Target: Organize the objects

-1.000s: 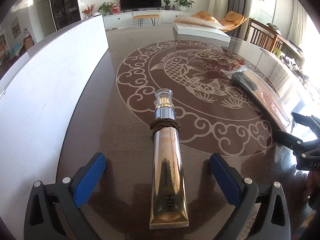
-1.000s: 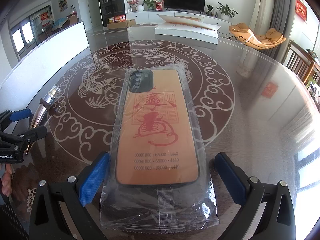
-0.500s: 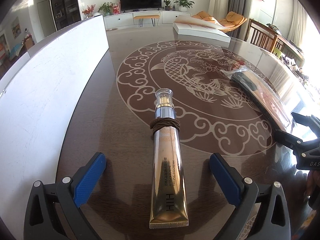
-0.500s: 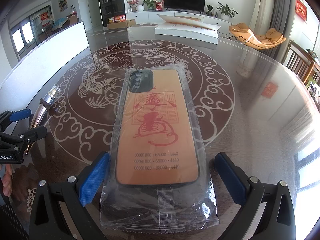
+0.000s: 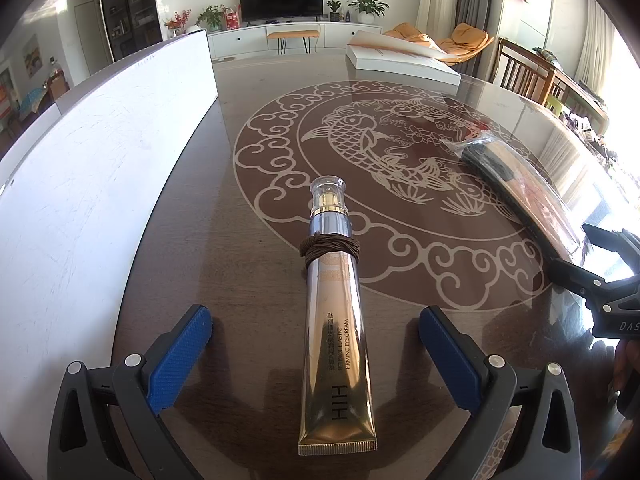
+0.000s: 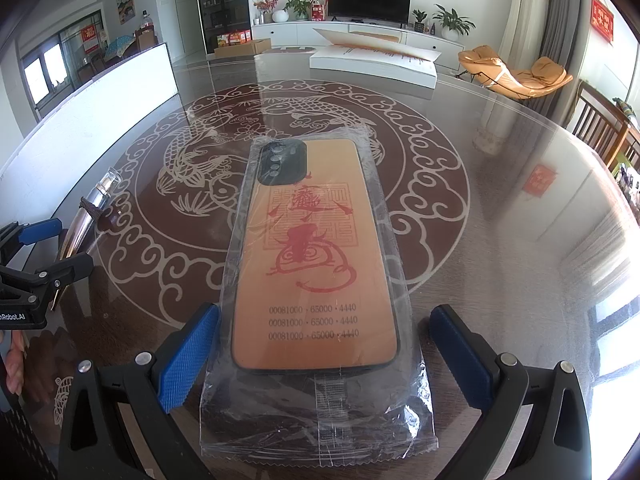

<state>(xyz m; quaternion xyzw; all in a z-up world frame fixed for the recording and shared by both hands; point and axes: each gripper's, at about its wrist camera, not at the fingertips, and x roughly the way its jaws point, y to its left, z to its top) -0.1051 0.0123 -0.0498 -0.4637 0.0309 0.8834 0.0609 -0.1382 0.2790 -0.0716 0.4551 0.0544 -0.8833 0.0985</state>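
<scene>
Left wrist view: we hold our left gripper point(image 5: 316, 354) with fingers apart around a glossy gold cream tube point(image 5: 336, 344), its neck wrapped in brown cord, lying flat on the polished bench point(image 5: 192, 240). Our right gripper point(image 6: 324, 354), fingers likewise spread, flanks an orange phone case point(image 6: 314, 264) sealed in crinkled clear plastic.

— What can't u see from ur left cam?
— Phone case point(image 5: 520, 196): edge-on, print unreadable, near end behind my right gripper point(image 5: 600, 280).
— Right cam?
— Eye cream tube point(image 6: 86, 216): lower part behind my left gripper point(image 6: 40, 264). A hand point(image 6: 14, 360) cut off by the frame edge. White box point(image 6: 372, 62) lettering too small.
</scene>
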